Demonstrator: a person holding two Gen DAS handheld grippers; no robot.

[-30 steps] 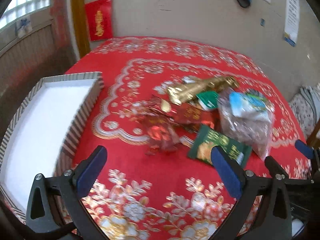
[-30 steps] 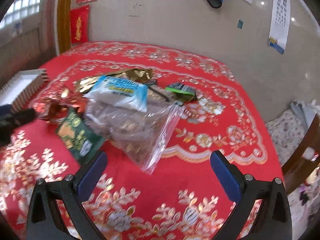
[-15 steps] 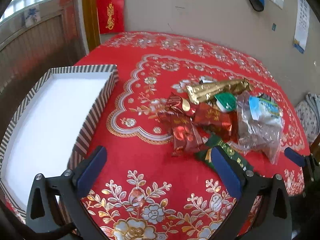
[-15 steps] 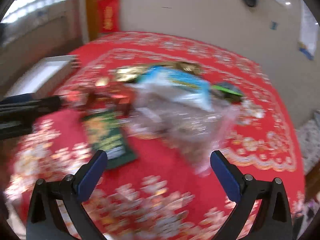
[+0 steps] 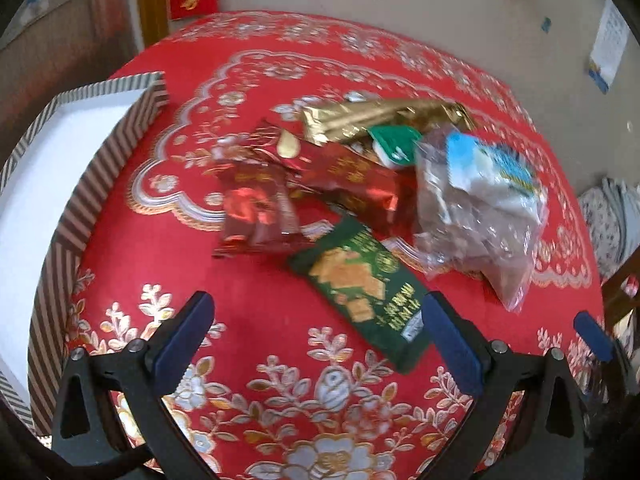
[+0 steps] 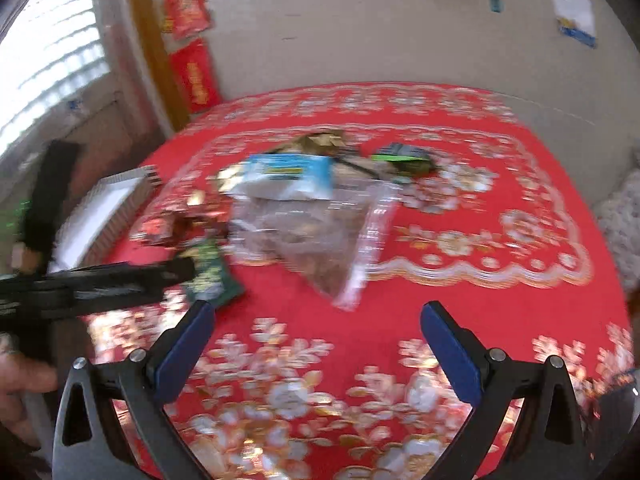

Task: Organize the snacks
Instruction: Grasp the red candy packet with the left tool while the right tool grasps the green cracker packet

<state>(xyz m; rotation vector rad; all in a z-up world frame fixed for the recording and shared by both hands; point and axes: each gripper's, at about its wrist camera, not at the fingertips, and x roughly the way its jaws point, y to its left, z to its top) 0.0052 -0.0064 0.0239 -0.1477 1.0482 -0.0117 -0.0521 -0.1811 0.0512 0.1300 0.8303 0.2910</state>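
Both jaws wide, empty: left gripper (image 5: pixel 316 336), right gripper (image 6: pixel 316 334). Snack pile (image 5: pixel 360 184) on red tablecloth (image 5: pixel 248 300), none yet in striped box (image 5: pixel 92 196) at left. All sorting left.

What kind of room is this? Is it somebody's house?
Probably a room in someone's home. A table under a red tablecloth with gold flowers holds a pile of snacks, such as a green cracker packet. Red paper banners hang on the wall beside a window.
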